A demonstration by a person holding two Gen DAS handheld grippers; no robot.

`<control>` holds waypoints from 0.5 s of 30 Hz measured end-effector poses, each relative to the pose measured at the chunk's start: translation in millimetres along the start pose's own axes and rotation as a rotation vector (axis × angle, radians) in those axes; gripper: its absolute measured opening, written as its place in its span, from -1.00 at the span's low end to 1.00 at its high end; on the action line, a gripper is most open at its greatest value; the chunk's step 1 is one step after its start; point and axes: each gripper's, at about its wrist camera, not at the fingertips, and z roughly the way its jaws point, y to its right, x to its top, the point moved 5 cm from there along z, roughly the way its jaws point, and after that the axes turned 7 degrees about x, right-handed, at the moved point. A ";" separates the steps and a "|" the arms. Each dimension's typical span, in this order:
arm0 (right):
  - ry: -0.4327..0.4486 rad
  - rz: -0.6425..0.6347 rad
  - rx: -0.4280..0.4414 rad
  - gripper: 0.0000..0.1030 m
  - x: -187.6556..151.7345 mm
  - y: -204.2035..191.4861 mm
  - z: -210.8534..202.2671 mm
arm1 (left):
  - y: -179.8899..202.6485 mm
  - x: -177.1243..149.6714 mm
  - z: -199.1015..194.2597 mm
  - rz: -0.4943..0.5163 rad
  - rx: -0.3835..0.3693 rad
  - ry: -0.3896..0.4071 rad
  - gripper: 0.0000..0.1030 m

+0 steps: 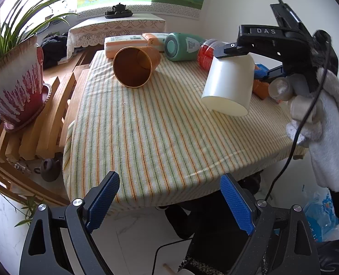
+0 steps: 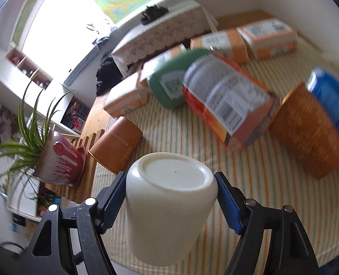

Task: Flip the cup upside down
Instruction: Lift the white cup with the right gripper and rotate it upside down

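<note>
A plain white cup (image 2: 169,208) is clamped between the blue pads of my right gripper (image 2: 170,197), base towards the camera. In the left wrist view the same white cup (image 1: 229,84) hangs tilted above the striped tablecloth (image 1: 158,133), mouth down and towards the near side, held by the right gripper (image 1: 236,51) from above. My left gripper (image 1: 169,202) is open and empty, low at the table's near edge. An orange cup (image 1: 135,65) lies on its side at the far left of the table, mouth towards me.
Orange boxes (image 1: 126,43), a green bottle (image 1: 181,45), a red container (image 1: 206,53) and a blue packet (image 2: 332,105) lie along the table's back. Another orange cup (image 2: 307,133) lies on its side. A potted plant (image 1: 16,80) stands on a wooden rack at the left.
</note>
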 end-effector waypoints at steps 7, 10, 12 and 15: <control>0.185 -0.350 -0.218 0.39 -8.6 -19.8 -12.6 | 3.4 1.2 3.4 -0.006 -0.018 0.002 0.78; 0.233 -0.422 -0.256 0.39 -15.2 -20.0 -15.4 | 4.9 2.7 4.2 -0.005 -0.015 0.006 0.78; 0.255 -0.440 -0.272 0.39 -18.8 -18.7 -16.5 | 5.9 3.3 3.8 -0.006 -0.014 0.011 0.78; 0.284 -0.468 -0.292 0.39 -24.1 -19.6 -16.4 | 9.0 5.7 3.7 -0.005 -0.012 0.023 0.78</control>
